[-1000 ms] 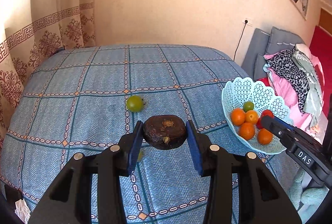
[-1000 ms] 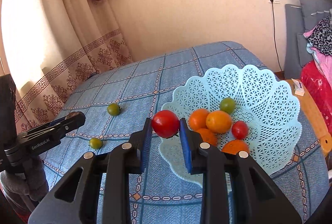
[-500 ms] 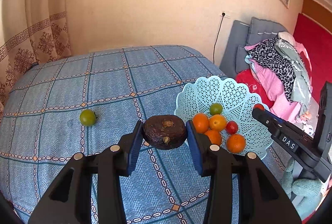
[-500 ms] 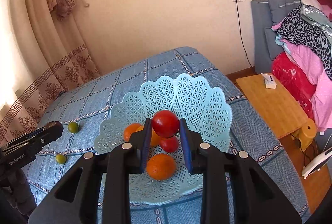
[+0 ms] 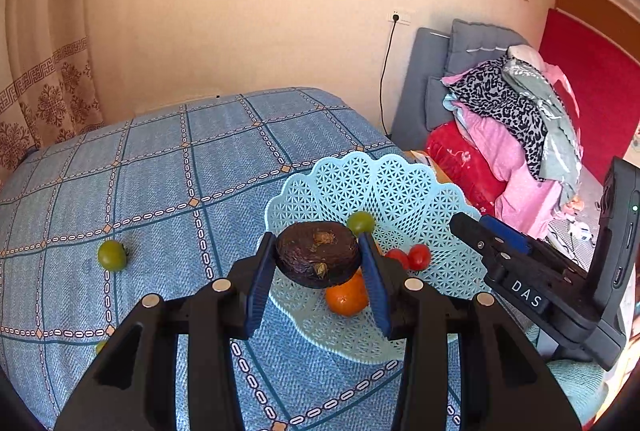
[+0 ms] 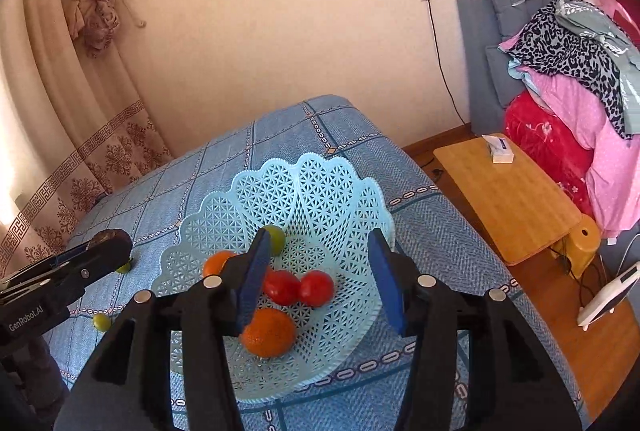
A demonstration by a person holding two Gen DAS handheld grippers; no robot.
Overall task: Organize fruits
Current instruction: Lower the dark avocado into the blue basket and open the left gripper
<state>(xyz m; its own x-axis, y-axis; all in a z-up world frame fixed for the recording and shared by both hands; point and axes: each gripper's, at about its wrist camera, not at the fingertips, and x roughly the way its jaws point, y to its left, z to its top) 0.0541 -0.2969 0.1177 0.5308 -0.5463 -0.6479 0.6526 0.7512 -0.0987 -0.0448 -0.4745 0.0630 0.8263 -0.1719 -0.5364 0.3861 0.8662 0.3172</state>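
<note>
Left wrist view: the left claw (image 5: 318,263) is clamped on a dark wrinkled fruit (image 5: 317,254), with the blue pads pressed on both of its sides. A second ago this claw was seen above the open blue cloth of the bed (image 5: 160,171), with the basket (image 5: 400,191) far at the right edge; now the dark fruit is held just in front of the basket's near rim. The grip on it has not been changed. One green fruit (image 5: 112,255) is left on the bed, well apart from the basket. The right claw (image 5: 486,227) is seen at the right side, above the basket.

Right wrist view: the right claw (image 6: 316,271) has just been opened, and its jaws are now held apart with nothing between them. The red tomato (image 6: 316,288) that was clamped there half a second ago is now seen in the basket (image 6: 328,183), beside another red one (image 6: 282,287), with an orange (image 6: 269,331) in front and a green fruit (image 6: 276,239) behind. Two small green fruits (image 6: 101,322) are visible on the bed near the left claw (image 6: 108,243).

From this it is judged that one more fruit has been delivered, that the dark fruit is next to be released, and that the green fruits are not yet collected.
</note>
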